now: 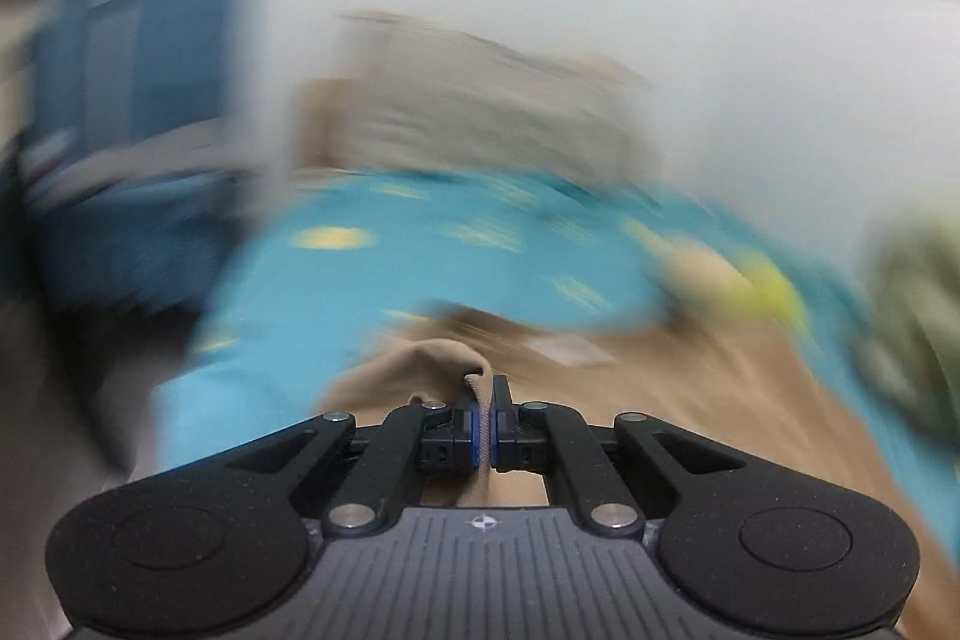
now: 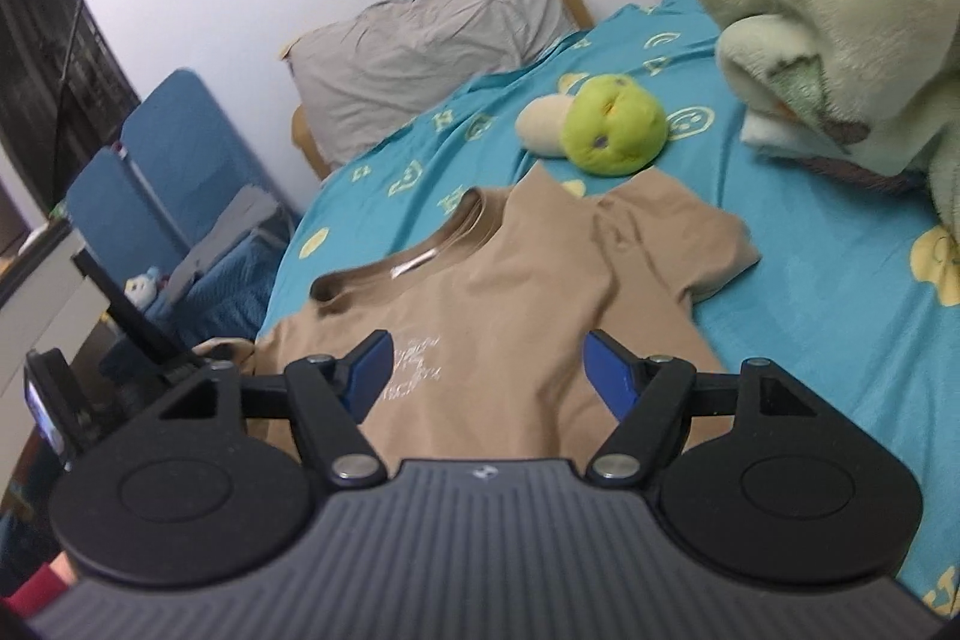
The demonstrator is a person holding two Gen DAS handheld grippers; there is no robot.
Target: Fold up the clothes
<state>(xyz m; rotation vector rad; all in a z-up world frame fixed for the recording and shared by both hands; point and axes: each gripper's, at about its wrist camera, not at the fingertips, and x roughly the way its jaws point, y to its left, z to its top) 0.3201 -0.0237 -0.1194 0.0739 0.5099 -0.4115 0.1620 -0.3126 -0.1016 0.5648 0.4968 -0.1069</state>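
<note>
A tan T-shirt (image 2: 510,280) lies spread on the blue bedsheet (image 2: 810,340), collar toward the pillow, white print on its chest. My right gripper (image 2: 489,367) is open and empty, hovering above the shirt's chest. My left gripper (image 1: 485,415) is shut on a bunched edge of the tan T-shirt (image 1: 420,370) at the shirt's left side; that view is heavily motion-blurred. The left gripper also shows in the right wrist view (image 2: 138,334) at the shirt's left sleeve.
A green round plush (image 2: 615,124) lies beyond the collar. A large pale green plush (image 2: 840,10) fills the right side. A grey pillow (image 2: 420,46) leans at the headboard. Blue chairs (image 2: 168,172) stand left of the bed.
</note>
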